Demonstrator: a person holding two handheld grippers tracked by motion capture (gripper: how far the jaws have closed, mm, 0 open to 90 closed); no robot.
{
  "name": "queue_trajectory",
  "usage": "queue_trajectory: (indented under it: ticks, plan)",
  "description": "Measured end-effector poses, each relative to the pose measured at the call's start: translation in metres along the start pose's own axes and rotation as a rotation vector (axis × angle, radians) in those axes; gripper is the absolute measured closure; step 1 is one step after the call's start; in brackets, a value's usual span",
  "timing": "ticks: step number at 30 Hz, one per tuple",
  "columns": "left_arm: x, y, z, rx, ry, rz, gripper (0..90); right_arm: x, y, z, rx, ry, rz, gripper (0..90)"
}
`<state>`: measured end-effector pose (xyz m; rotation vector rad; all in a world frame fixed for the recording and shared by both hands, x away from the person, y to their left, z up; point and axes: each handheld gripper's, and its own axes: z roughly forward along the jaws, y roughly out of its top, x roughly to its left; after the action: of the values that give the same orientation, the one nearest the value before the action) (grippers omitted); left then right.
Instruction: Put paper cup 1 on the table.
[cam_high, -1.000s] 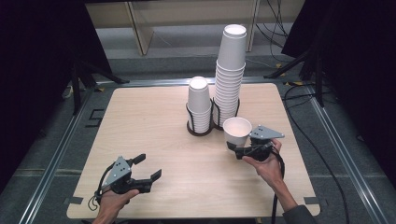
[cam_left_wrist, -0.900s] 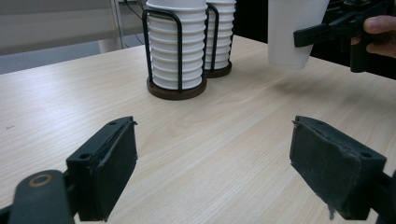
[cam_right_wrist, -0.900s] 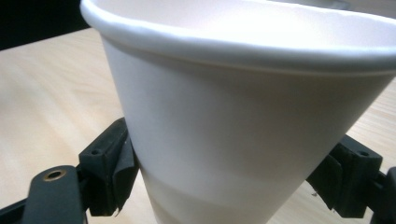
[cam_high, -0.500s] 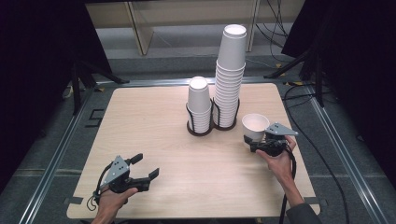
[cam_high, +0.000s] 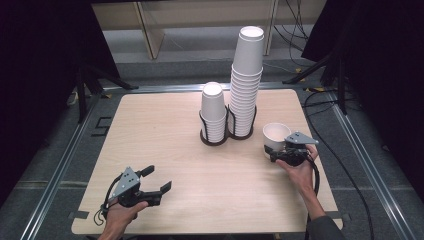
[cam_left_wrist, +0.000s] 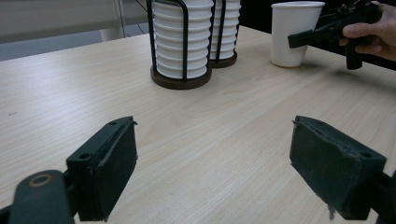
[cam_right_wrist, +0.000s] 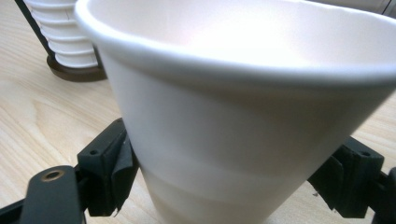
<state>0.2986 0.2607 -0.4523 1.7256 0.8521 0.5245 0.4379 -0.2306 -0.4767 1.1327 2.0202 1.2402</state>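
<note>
A pale wooden table sat in a dark-curtained room, with two black wire holders of stacked white paper cups near its far middle — the taller stack just right of the shorter stack. The single paper cup stood upright on the table near the right edge, apart from the holders, with the right gripper closed on its lower wall, pads on either side. It looked light, thin-walled and easily crushed; a gentle grip low on the wall, where the base stiffens it, seemed the safest. The left gripper rested near the front left — its jaws stood apart with nothing between them. No brand, label or writing could be read anywhere.
</note>
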Motion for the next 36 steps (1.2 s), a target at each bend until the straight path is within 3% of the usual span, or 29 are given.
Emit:
queue_trajectory:
  ticks: [2,6,8,10,15,19,20,24,26,27,28,29,30,31,34,36]
  plan:
    - [0.000,0.000,0.000,0.004,-0.002,0.002,14.7,0.000,-0.001,0.000,0.024,-0.006,-0.011,17.9]
    - [-0.001,0.000,0.000,-0.001,-0.009,-0.002,14.6,0.004,-0.002,0.000,0.047,0.011,0.060,15.3]
    - [-0.001,0.000,0.000,0.000,-0.011,0.001,14.7,0.000,-0.001,-0.002,0.045,0.020,0.040,15.3]
    - [-0.001,0.000,0.000,0.000,-0.012,0.001,14.6,-0.001,-0.001,-0.003,0.045,0.031,0.062,15.4]
    - [0.000,0.000,0.000,0.003,-0.014,0.002,14.6,-0.001,-0.003,-0.015,0.080,0.048,0.078,15.5]
    - [0.000,0.000,0.000,0.004,-0.013,0.000,14.7,0.000,-0.008,-0.028,0.105,0.024,0.096,15.5]
    - [0.000,0.000,0.000,0.006,-0.012,0.001,14.7,0.000,-0.008,-0.034,0.118,0.050,0.112,15.5]
    - [0.001,-0.001,0.002,-0.008,-0.020,-0.001,14.6,0.003,-0.005,-0.051,0.083,0.012,0.097,15.8]
    - [0.001,-0.001,0.001,0.000,-0.014,-0.001,14.6,0.007,-0.002,-0.058,0.066,-0.009,0.138,15.7]
    - [0.001,-0.001,0.002,-0.007,-0.019,-0.001,14.7,0.009,-0.001,-0.062,0.043,-0.006,0.168,15.8]
    - [0.001,-0.001,0.001,-0.009,-0.018,-0.001,14.6,0.007,0.002,-0.066,0.037,-0.015,0.136,15.7]
    - [0.001,-0.001,0.002,-0.009,-0.019,-0.002,14.6,0.009,0.004,-0.070,0.026,-0.017,0.152,15.7]
    - [0.001,-0.001,0.001,-0.001,-0.014,-0.003,14.6,0.008,0.006,-0.073,0.004,-0.015,0.137,15.8]
    - [0.001,-0.001,0.001,0.002,-0.012,-0.003,14.7,0.010,0.007,-0.075,-0.010,0.003,0.159,15.8]
    - [0.001,-0.001,0.001,0.009,-0.009,-0.002,14.7,0.012,0.013,-0.082,-0.028,-0.004,0.188,15.7]
    - [0.001,-0.001,0.001,0.011,-0.008,0.000,14.6,0.016,0.019,-0.085,-0.044,-0.008,0.168,15.7]
